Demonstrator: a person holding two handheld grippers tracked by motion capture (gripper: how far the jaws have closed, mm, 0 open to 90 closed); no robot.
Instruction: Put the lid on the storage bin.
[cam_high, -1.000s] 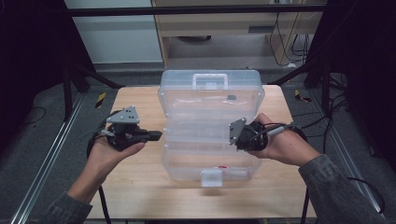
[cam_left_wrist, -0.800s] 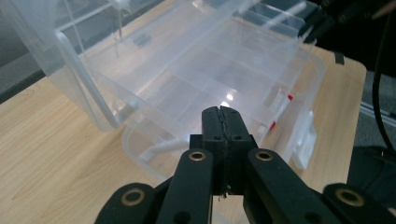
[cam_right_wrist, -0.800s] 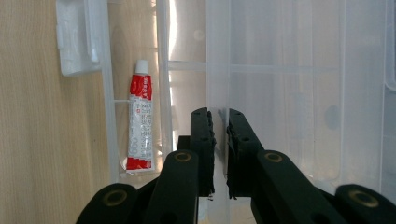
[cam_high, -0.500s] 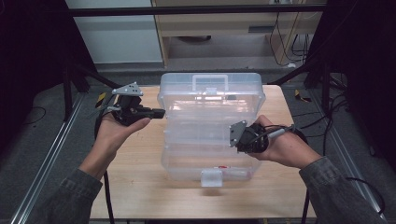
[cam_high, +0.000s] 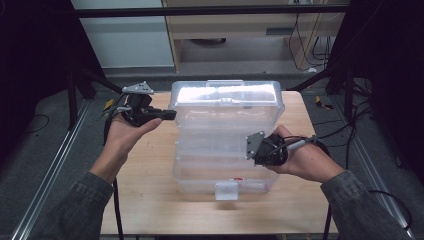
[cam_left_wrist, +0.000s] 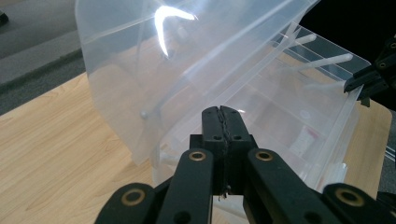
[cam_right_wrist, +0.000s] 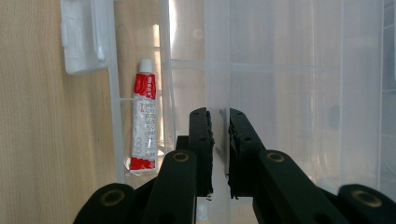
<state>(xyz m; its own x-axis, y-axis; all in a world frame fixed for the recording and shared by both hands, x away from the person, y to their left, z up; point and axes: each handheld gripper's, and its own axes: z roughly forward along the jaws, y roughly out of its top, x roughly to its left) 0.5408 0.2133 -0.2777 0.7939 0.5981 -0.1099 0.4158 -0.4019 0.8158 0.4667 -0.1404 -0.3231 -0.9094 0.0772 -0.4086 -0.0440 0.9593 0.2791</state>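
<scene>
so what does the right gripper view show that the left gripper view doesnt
Right gripper view: a red and white tube lying in a compartment along the box's edge, the white latch at that edge, and the right gripper with its jaws clamped on a clear divider wall.

Left gripper view: the raised clear lid with glare on it, the left gripper with jaws pressed together, and the other gripper at the far right edge.

Both: the clear plastic organiser box and the wooden table.

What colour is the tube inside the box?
White with red bands, white cap: the tube, clearest in the right gripper view.
</scene>
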